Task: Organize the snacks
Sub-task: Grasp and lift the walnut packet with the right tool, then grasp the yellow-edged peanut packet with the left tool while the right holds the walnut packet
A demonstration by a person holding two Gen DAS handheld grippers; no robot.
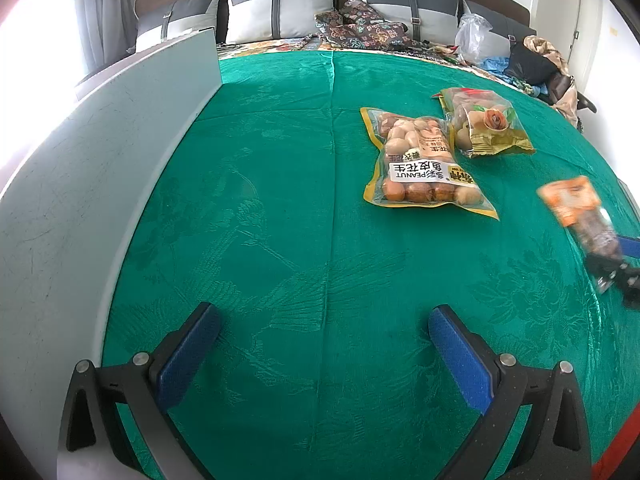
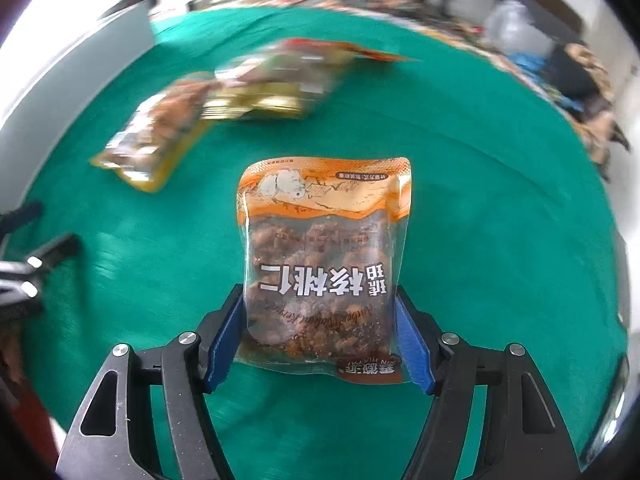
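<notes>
— Three snack packs counted. Where is the walnut-kernel pouch (image 2: pixel 324 264)?

— At six o'clock in the right wrist view, pinched between the right gripper (image 2: pixel 320 332) pads above the green bedspread (image 2: pixel 500 208).

— The others?

— Peanut bag (image 1: pixel 420 164) and a gold snack bag (image 1: pixel 488 124) overlap at one o'clock, left view. Left gripper (image 1: pixel 324 344) spread wide, holding nothing.

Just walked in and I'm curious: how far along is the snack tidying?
Early, it seems. Nothing looks put away yet: the peanut bag and the gold bag lie overlapping on the green cloth. In hand: the right gripper is shut on the walnut bag. The left gripper is open, holding nothing. Left: placing the walnut bag, then the other two.
</notes>
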